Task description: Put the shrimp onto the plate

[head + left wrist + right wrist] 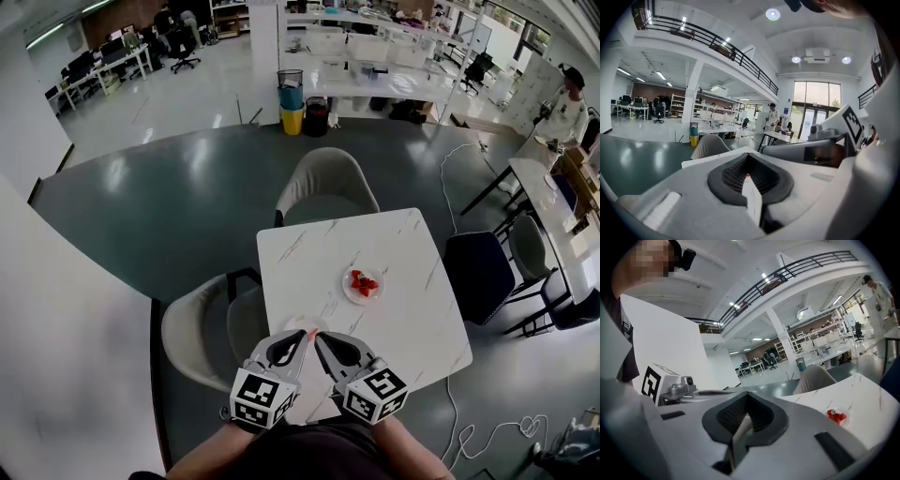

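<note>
Both claws are closed on nothing: the left claw (748,178) and right claw (746,417) hang side by side over the near edge of the tabletop (412,319), tips just above a pale plate (298,323). The red shrimp (363,282) lie heaped in a small dish (348,292) farther right, well apart from both. I'd open the right claw first, then descend steeply onto one shrimp's body (a red speck by the left tips is unreadable).

We read no words, numbers or brands anywhere; the cubes on the left gripper (302,337) and right gripper (319,338) bear only black square patterns.
</note>
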The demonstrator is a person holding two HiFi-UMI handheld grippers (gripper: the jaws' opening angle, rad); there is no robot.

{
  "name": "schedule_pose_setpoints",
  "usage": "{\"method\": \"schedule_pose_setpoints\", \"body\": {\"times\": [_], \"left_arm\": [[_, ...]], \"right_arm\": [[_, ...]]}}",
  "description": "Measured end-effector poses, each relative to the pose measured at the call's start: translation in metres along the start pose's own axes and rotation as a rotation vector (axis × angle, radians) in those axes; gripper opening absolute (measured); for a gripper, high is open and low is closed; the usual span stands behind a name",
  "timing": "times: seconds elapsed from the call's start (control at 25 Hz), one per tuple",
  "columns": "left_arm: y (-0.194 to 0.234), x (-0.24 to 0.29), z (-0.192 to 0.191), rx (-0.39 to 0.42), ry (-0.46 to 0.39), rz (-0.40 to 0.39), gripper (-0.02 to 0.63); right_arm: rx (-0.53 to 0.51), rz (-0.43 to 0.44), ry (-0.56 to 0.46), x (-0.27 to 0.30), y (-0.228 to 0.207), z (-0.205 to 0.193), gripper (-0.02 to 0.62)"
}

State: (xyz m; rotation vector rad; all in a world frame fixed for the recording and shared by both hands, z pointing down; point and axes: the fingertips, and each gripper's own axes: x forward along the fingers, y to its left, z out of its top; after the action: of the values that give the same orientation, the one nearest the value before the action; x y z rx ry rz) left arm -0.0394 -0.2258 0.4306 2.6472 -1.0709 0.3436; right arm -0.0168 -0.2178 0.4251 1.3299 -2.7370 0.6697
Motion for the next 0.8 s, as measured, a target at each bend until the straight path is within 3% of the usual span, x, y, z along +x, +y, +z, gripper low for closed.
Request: {"method": "schedule_pose_setpoints", "body": {"times": [0.4, 0.8], "left_arm": [[-0.011, -0.03, 0.05, 0.029, -0.118, -0.014, 0.008], [-0.014, -0.039, 0.052, 0.008, -0.15, -0.029, 0.008]], "right_arm": [[-0.047, -0.005, -0.053, -0.001, 0.022, 0.033, 0.002], [-0.072, -0.027, -0.068, -0.006, 0.032, 0.041, 0.002]]}}
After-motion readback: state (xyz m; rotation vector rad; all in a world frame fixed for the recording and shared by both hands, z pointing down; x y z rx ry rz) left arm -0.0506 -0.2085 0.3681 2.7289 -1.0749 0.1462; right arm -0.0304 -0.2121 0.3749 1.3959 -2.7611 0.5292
